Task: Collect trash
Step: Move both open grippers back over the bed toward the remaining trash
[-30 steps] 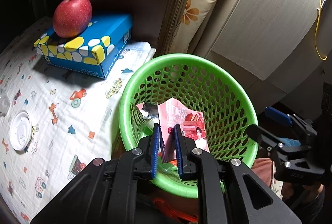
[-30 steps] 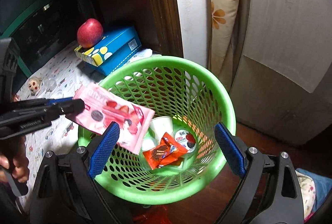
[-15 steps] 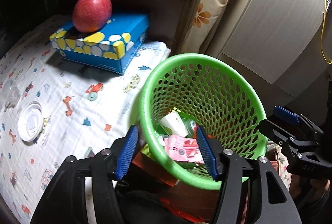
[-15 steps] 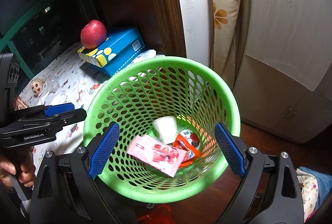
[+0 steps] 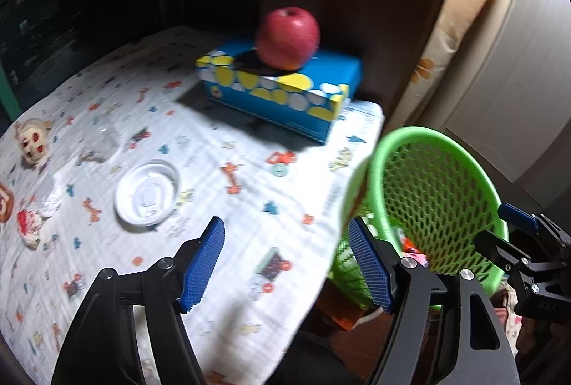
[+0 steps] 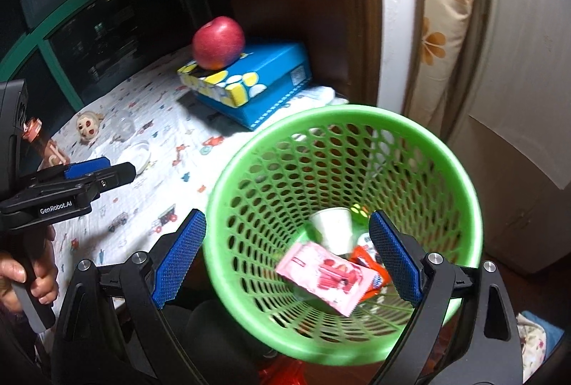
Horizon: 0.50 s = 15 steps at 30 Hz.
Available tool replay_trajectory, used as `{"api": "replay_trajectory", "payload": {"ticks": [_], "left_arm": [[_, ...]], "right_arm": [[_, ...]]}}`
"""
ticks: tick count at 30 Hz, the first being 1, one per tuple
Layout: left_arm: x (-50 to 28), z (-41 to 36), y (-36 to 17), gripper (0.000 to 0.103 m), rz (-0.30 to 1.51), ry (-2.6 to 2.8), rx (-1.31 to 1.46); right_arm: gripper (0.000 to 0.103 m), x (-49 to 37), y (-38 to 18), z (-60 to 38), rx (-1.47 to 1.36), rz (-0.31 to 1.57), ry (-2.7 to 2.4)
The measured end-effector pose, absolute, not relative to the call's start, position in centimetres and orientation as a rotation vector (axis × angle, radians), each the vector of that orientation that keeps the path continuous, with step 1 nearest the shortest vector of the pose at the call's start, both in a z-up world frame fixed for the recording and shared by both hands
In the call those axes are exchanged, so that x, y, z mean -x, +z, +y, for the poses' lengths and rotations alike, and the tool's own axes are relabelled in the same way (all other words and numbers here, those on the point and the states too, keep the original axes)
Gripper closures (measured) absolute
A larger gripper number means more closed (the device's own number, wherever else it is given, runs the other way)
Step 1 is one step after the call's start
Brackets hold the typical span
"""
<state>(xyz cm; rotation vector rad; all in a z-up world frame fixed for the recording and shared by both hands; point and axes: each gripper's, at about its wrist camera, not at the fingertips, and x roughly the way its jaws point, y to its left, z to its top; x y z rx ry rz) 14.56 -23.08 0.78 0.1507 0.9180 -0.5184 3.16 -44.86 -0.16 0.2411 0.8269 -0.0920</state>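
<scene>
A green mesh basket (image 6: 460,178) stands beside the table; it also shows in the left wrist view (image 5: 474,171). Inside lie a pink snack wrapper (image 6: 321,274), an orange wrapper (image 6: 371,269) and a white paper cup (image 6: 332,224). My left gripper (image 5: 289,260) is open and empty, over the table's near edge left of the basket. My right gripper (image 6: 285,256) is open and empty above the basket's near rim. On the table lie a white cup lid (image 5: 147,192), crumpled clear plastic (image 5: 101,144) and crumpled wrappers (image 5: 35,210).
A red apple (image 5: 287,37) sits on a blue dotted tissue box (image 5: 282,92) at the table's back. A small doll head (image 5: 33,138) lies at the left. The patterned tablecloth (image 5: 214,171) covers the table. A cabinet and a floral cushion (image 5: 453,28) stand behind the basket.
My left gripper opened and let go of the pink wrapper, which fell into the basket. The left gripper then swung left, from over the basket to over the table.
</scene>
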Motion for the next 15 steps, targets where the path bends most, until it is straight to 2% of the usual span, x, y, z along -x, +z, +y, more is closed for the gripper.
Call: {"api": "replay_trajectory", "payload": {"ticks": [3,15], "left_arm": [[-15.1,-21.0,0.9,0.031,0.899,-0.454,-0.156],[-17.7,-11.4,0.7,0.031,0.892,-0.239,-0.086]], "right_arm": [[0.011,-4.5,-0.2,-42.9,-0.225,0.834,-0.053],[0.011,-9.4,-1.0,-35.1,-0.157,0.869,0.083]]}}
